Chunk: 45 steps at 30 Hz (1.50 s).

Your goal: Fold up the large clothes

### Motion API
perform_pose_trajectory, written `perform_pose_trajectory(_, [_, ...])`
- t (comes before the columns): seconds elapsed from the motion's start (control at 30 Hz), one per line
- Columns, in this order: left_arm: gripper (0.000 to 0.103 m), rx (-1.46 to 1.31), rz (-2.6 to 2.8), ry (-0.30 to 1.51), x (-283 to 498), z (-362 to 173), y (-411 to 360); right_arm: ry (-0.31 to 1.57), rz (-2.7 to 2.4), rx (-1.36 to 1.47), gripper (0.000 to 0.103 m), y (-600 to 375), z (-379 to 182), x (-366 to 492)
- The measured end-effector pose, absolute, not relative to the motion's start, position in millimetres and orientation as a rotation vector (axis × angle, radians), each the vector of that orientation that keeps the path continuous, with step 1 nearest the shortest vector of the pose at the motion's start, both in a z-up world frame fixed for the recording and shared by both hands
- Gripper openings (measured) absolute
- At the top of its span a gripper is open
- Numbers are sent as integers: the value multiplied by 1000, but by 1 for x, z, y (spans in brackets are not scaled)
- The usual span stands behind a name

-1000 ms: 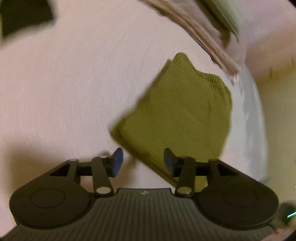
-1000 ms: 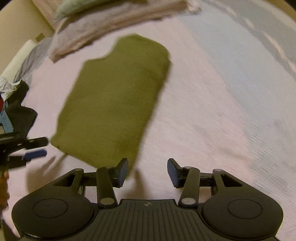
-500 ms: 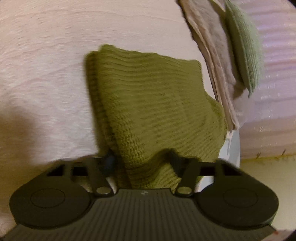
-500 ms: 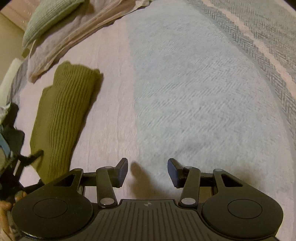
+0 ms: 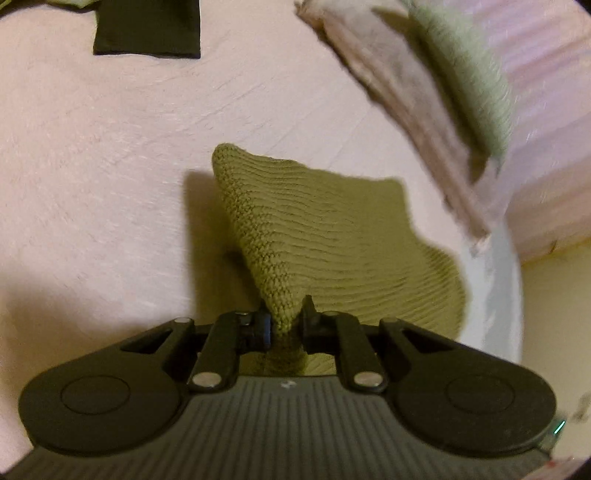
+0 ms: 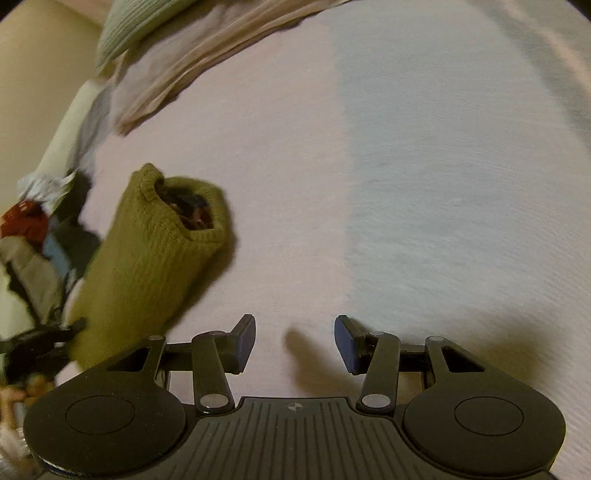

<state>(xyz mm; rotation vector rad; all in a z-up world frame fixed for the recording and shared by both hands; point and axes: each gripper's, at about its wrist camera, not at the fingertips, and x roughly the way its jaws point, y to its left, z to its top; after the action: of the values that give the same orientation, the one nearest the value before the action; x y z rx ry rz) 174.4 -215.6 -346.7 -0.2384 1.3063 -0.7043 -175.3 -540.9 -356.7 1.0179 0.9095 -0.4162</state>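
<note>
An olive-green knitted garment (image 5: 332,236), folded into a thick pad, hangs lifted over the pink bedspread (image 5: 110,155). My left gripper (image 5: 285,328) is shut on its near edge, with the knit pinched between the two fingers. In the right wrist view the same olive garment (image 6: 147,258) sags at the left, and its open end shows dark fabric inside. The left gripper (image 6: 40,339) appears there as a dark shape at the garment's lower end. My right gripper (image 6: 294,341) is open over the bedspread, with nothing between its fingers, well to the right of the garment.
A folded black garment (image 5: 147,29) lies at the far left of the bed. A beige cloth (image 5: 406,110) with a pale green knit (image 5: 465,81) on top lies at the far right. A heap of mixed clothes (image 6: 33,236) sits beyond the bed's left edge.
My left gripper slid onto the olive garment's edge, shut on it and lifted it off the bed. My right gripper swung right, away from the garment, and stays open.
</note>
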Motion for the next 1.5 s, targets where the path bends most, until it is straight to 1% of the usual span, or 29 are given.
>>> perform_pose_trajectory(0.03, [16, -221, -710, 1323, 177, -355, -214, 902, -390, 1036, 46, -543, -360, -167])
perform_pose_trajectory(0.07, [17, -227, -706, 1334, 177, -360, -215, 888, -356, 1056, 49, -544, -363, -157])
perform_pose_trajectory(0.1, [23, -245, -692, 1344, 178, -365, -217, 874, -319, 1078, 52, -547, -366, -147])
perform_pose_trajectory(0.13, [32, -265, -683, 1345, 175, -367, -215, 856, -294, 1094, 60, -550, -367, -136])
perform_pose_trajectory(0.17, [36, -299, -678, 1338, 171, -367, -211, 835, -283, 1099, 72, -553, -366, -127])
perform_pose_trajectory(0.2, [50, -354, -670, 1324, 164, -367, -204, 810, -271, 1101, 78, -555, -365, -119])
perform_pose_trajectory(0.23, [63, -394, -653, 1320, 159, -367, -195, 790, -256, 1100, 87, -558, -364, -110])
perform_pose_trajectory(0.27, [67, -432, -632, 1321, 152, -369, -188, 777, -239, 1097, 89, -561, -365, -100])
perform_pose_trajectory(0.3, [67, -459, -618, 1329, 147, -372, -183, 770, -220, 1095, 89, -564, -367, -88])
perform_pose_trajectory(0.4, [67, -522, -587, 1356, 138, -389, -177, 777, -179, 1161, 89, -576, -389, -57])
perform_pose_trajectory(0.47, [67, -579, -590, 1341, 143, -399, -181, 804, -177, 1186, 89, -581, -407, -41])
perform_pose_trajectory(0.5, [60, -620, -595, 1333, 146, -403, -181, 814, -177, 1187, 89, -583, -417, -35])
perform_pose_trajectory(0.53, [30, -654, -595, 1346, 152, -408, -185, 814, -181, 1220, 88, -586, -428, -32])
perform_pose_trajectory(0.57, [18, -683, -598, 1377, 157, -415, -187, 805, -192, 1284, 76, -589, -439, -34])
perform_pose_trajectory(0.6, [15, -705, -597, 1402, 160, -418, -188, 787, -181, 1350, 61, -590, -446, -37])
perform_pose_trajectory(0.67, [13, -652, -619, 1390, 166, -411, -190, 784, -179, 1425, 41, -587, -450, -43])
perform_pose_trajectory(0.73, [12, -621, -653, 1388, 174, -395, -188, 761, -163, 1438, 31, -582, -441, -52])
perform_pose_trajectory(0.8, [12, -610, -677, 1383, 186, -379, -186, 760, -173, 1474, 27, -573, -427, -61])
perform_pose_trajectory(0.9, [12, -456, -717, 1348, 211, -360, -190, 764, -177, 1517, 26, -543, -409, -76])
perform_pose_trajectory(0.97, [13, -367, -727, 1389, 225, -368, -199, 755, -222, 1556, 27, -523, -414, -91])
perform_pose_trajectory(1.0, [16, -332, -730, 1418, 227, -377, -202, 751, -271, 1528, 30, -517, -419, -96])
perform_pose_trajectory(1.03, [23, -292, -722, 1454, 227, -388, -206, 753, -304, 1489, 43, -514, -423, -98])
perform_pose_trajectory(1.07, [26, -263, -711, 1481, 227, -395, -207, 765, -321, 1474, 53, -514, -424, -98])
perform_pose_trajectory(1.1, [27, -255, -712, 1480, 227, -397, -206, 774, -324, 1465, 54, -516, -420, -96])
perform_pose_trajectory(1.13, [31, -256, -709, 1466, 228, -393, -203, 783, -328, 1422, 58, -520, -410, -93])
perform_pose_trajectory(1.2, [36, -241, -670, 1403, 232, -378, -194, 798, -360, 1198, 58, -528, -374, -86])
perform_pose_trajectory(1.33, [37, -50, -561, 1199, 220, -330, -191, 775, -448, 719, 58, -510, -310, -66])
perform_pose_trajectory(1.4, [35, 66, -597, 1151, 197, -319, -208, 777, -415, 507, 58, -480, -294, -48])
perform_pose_trajectory(1.5, [32, 192, -720, 1105, 157, -327, -244, 778, -299, 355, 55, -436, -298, -26])
